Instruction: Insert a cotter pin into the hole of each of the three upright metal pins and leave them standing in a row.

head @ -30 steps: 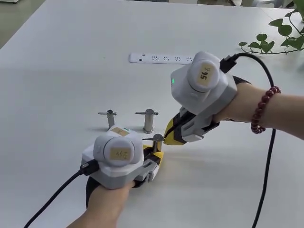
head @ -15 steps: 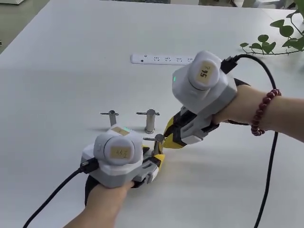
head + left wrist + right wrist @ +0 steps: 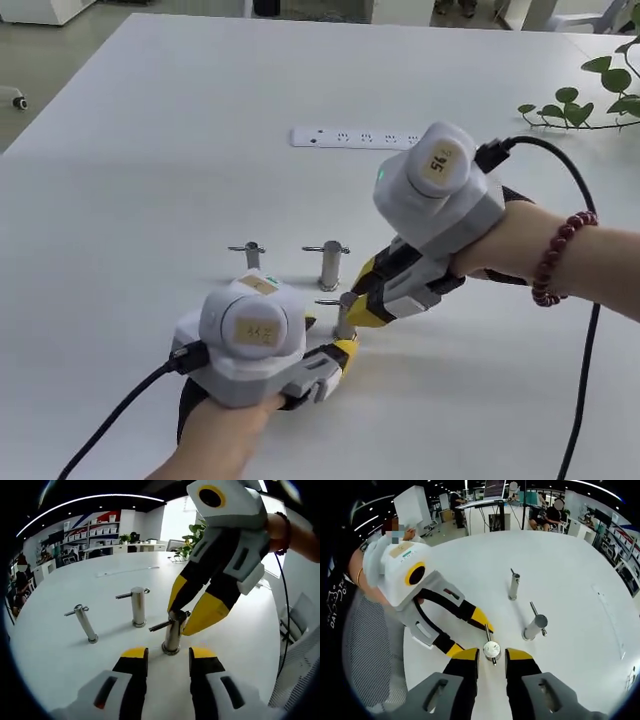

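Presently, in the head view, three metal pins stand on the white bench (image 3: 150, 150). The far metal pin (image 3: 253, 255) and middle metal pin (image 3: 330, 265) each carry a cotter pin through the head. The near metal pin (image 3: 345, 320) stands between my two claws, with a cotter pin (image 3: 328, 301) projecting from its top. My right claw (image 3: 358, 295) sits at that pin's head; my left claw (image 3: 342, 350) lies low beside its base. A power strip (image 3: 355, 137) lies well beyond.

In the left gripper view, my left claw (image 3: 162, 655) is spread and holds nothing. The near metal pin (image 3: 173, 632) stands just ahead of the gap, upright. The right claw (image 3: 180, 621) brackets the pin head from behind.

In the right gripper view, my right claw (image 3: 491, 656) is spread narrowly about the pin head (image 3: 491, 650), with a slim gap showing on each side. The left claw (image 3: 470, 639) lies just beyond.

Handling, as a judgement:
- The metal pin is rigid and smooth, with a narrow foot, so side load at the head will likely topple it. Grip low on the shank, below the hole.
- The cotter pin is thin, light, springy wire. Hold it at the outer end and push along the hole's axis.
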